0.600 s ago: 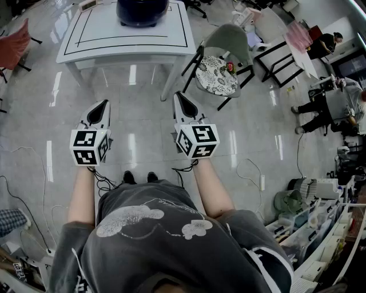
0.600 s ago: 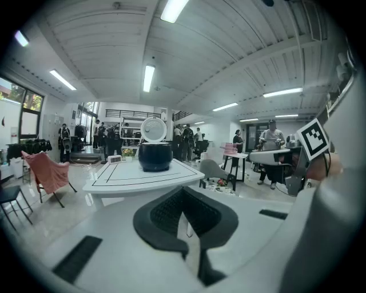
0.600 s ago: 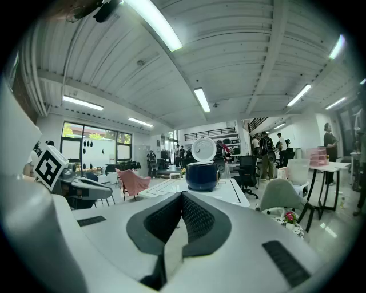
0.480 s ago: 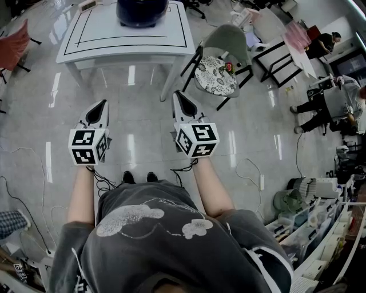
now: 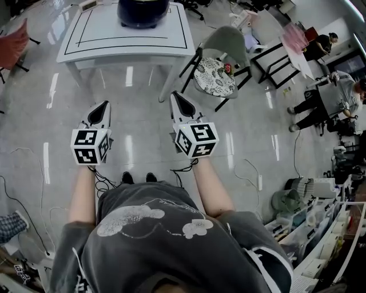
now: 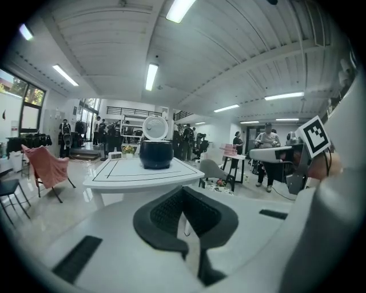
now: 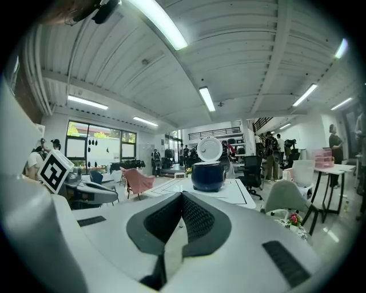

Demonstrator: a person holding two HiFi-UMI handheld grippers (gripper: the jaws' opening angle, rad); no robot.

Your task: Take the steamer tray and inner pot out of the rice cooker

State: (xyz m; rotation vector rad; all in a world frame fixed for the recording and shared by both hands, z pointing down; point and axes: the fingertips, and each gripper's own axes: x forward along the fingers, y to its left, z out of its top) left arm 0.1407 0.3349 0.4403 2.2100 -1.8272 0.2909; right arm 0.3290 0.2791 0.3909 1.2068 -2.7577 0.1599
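**Not yet at the cooker: everything left to do**

Look for the rice cooker (image 5: 143,11), dark blue, at the far side of the white table (image 5: 91,40), inside the black line marked on the top, with its white lid (image 6: 155,127) tipped up and open. Cannot see down into it from any view, so cannot tell where the steamer tray and inner pot lie; presumably inside, going by the task. Judged as the very start: nothing lifted, nothing touched, both removals left, plus the whole walk up to the table.

Held out in front, side by side and well apart from the table: the left gripper (image 5: 103,106) and the right gripper (image 5: 174,96), over shiny floor (image 5: 137,143). Clenched tight on both sides, pads together, grasping nothing; will need opening before any grab.

As for room, open floor straight ahead up to the table's near edge. Watch the table leg (image 5: 167,86) at the near right corner and the grey chair (image 5: 226,40) with its patterned cushion just beside that corner, right of the path. Mind the cable (image 5: 251,171) trailing over the floor to the right. On the table, bare top in front of the cooker and to either side for setting things down. Keep clear of the raised lid when lifting up and out. Other people (image 5: 320,103) and clutter well off to the right, away from the route.
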